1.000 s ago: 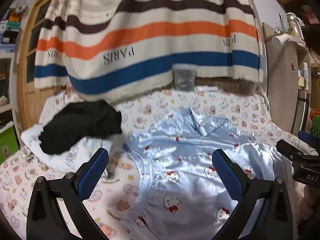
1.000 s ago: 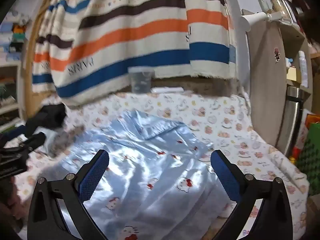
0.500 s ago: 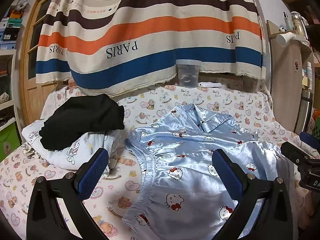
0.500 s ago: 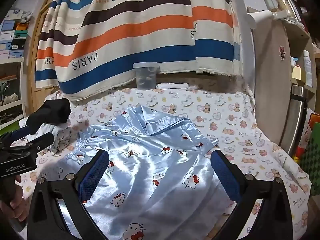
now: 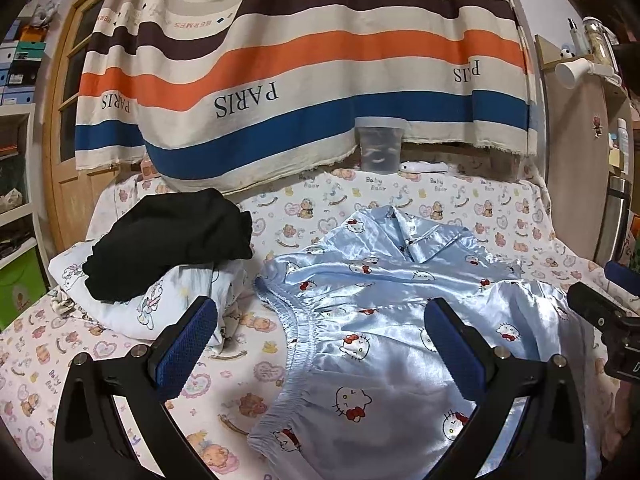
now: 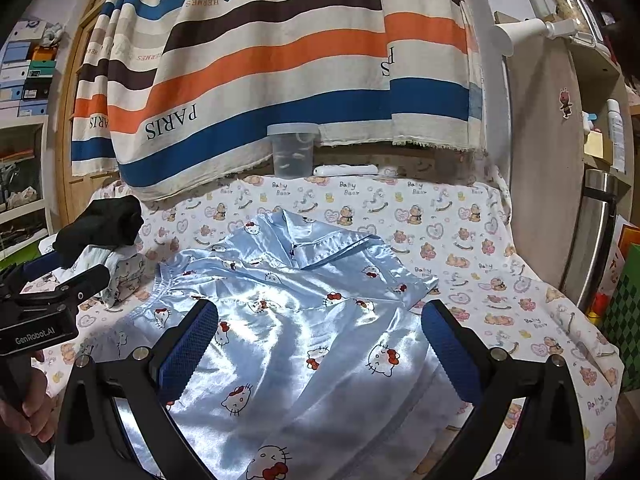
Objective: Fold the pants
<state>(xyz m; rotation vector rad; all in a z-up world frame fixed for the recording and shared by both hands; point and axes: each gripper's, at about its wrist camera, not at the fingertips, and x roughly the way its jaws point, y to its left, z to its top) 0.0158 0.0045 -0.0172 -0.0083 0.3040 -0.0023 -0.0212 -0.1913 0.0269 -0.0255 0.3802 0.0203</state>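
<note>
Bare sheet (image 5: 248, 364) at 9 o'clock of the pants (image 5: 380, 360) and bare sheet at 3 o'clock give passing room; black clothes (image 5: 172, 248) on white pile (image 5: 160, 304) block 10 o'clock, clear tub (image 5: 379, 148) and hanging striped towel (image 5: 304, 72) block 12 o'clock.

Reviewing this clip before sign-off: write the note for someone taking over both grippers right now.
Left gripper: open, holding nothing, above the elastic waistband.
Right gripper: open, holding nothing, over the middle of the satin.
Blue Hello Kitty pants lie spread and wrinkled on the bear-print sheet, with a matching collared top at the far end; how the two overlap is unclear.
Black garment sits on a white pillow to the left.
Done: no fold visible.
Left: grasp the pants, flatten, fold.
</note>
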